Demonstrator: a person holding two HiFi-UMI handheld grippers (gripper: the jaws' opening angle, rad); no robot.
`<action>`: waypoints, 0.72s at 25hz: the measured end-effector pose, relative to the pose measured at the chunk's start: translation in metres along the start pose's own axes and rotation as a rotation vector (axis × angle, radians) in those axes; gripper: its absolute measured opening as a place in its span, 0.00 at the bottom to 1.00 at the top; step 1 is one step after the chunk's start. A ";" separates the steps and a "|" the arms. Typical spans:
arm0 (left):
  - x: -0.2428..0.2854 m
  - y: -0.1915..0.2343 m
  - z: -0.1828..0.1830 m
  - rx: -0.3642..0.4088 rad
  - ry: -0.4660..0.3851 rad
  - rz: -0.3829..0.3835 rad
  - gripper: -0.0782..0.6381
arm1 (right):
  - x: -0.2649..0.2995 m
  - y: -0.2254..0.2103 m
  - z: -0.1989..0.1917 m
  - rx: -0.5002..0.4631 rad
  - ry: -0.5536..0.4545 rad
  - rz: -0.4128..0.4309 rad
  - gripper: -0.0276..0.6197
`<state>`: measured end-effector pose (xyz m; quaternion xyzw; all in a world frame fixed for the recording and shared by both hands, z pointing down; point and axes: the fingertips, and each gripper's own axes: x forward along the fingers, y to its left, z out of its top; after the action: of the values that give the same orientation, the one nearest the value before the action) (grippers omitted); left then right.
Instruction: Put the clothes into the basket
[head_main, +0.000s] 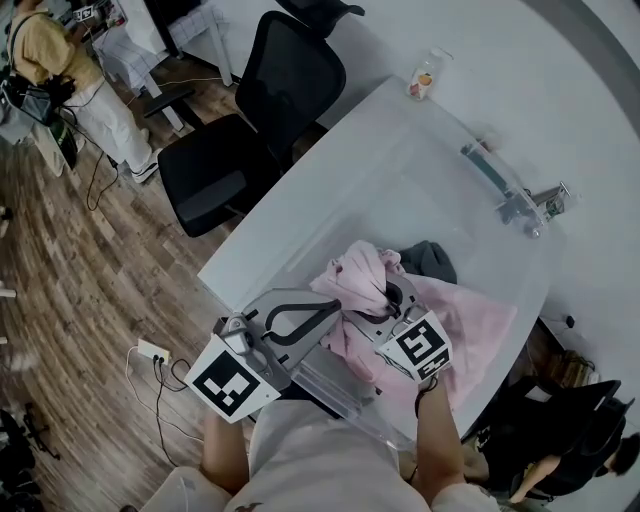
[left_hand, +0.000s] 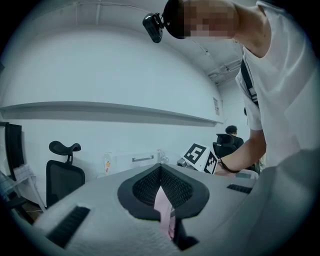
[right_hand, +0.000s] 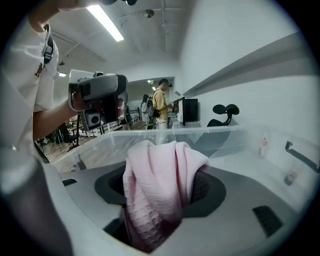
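Note:
A pink garment is bunched over the near edge of a clear plastic bin on the white table, and part of it spreads down to the right. My left gripper is shut on a thin fold of it, seen as a pink strip between the closed jaws. My right gripper holds a thick bundle of the same cloth, which fills the gap between its jaws and drapes over one of them. A dark grey garment lies inside the bin.
A black office chair stands at the table's far left corner. A small bottle sits on the table beyond the bin. One person stands at the upper left, another is at the lower right. A power strip lies on the wooden floor.

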<state>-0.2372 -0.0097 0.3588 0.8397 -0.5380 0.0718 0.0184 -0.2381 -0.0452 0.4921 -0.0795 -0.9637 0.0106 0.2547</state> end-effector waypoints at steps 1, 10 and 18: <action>0.001 -0.001 -0.002 -0.005 0.006 0.001 0.12 | 0.003 0.000 -0.007 0.002 0.020 0.006 0.42; 0.004 -0.009 -0.014 -0.030 0.026 0.004 0.12 | 0.040 0.007 -0.058 -0.018 0.176 0.064 0.43; -0.003 -0.015 -0.014 -0.030 0.023 0.023 0.12 | 0.056 0.017 -0.090 -0.104 0.310 0.081 0.53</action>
<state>-0.2263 0.0006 0.3733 0.8322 -0.5483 0.0736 0.0366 -0.2393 -0.0212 0.5969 -0.1322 -0.9081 -0.0415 0.3951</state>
